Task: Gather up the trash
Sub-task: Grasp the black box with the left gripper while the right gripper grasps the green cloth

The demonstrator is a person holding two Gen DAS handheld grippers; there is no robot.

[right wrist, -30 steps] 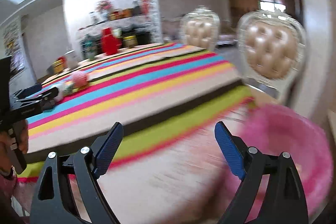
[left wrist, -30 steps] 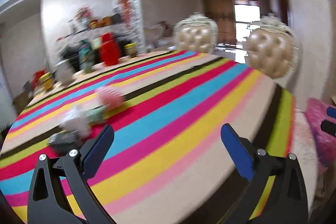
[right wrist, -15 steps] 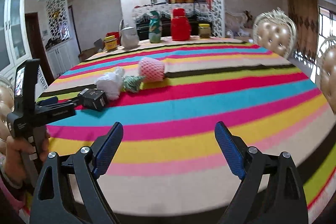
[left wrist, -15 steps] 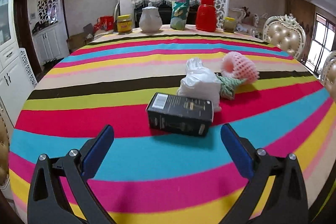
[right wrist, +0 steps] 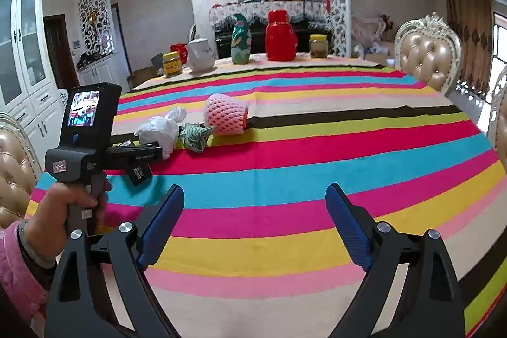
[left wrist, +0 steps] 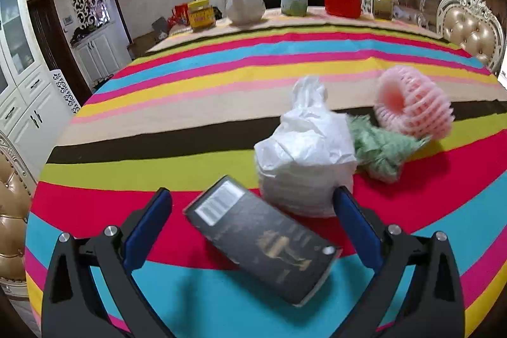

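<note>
Two grippers stand wide apart-jawed over the striped bench (right wrist: 285,179). The left gripper (left wrist: 253,224) hangs over a black box (left wrist: 263,246) that lies flat and skewed between its blue fingers (left wrist: 149,230), with clear cloth showing on both sides, so the pads do not press it. In the right wrist view the left gripper (right wrist: 139,156) is held by a hand (right wrist: 68,208) in a pink sleeve (right wrist: 16,268), and the box's end (right wrist: 138,173) pokes out beneath it. The right gripper (right wrist: 255,224) is spread open over bare stripes, holding nothing, well apart from the trash.

Just behind the box sits a white crumpled plastic bag (left wrist: 307,154), touching or nearly touching it. Beside the bag lies a green scrunched wrapper (left wrist: 380,151), and against that a pink foam fruit net (left wrist: 412,106).

At the far edge stand a yellow-lidded jar (right wrist: 172,63), a pale jug (right wrist: 200,56), a green snack bag (right wrist: 241,38), a red flask (right wrist: 280,35) and a second jar (right wrist: 318,46). A padded chair (right wrist: 426,53) stands at the right rim.
</note>
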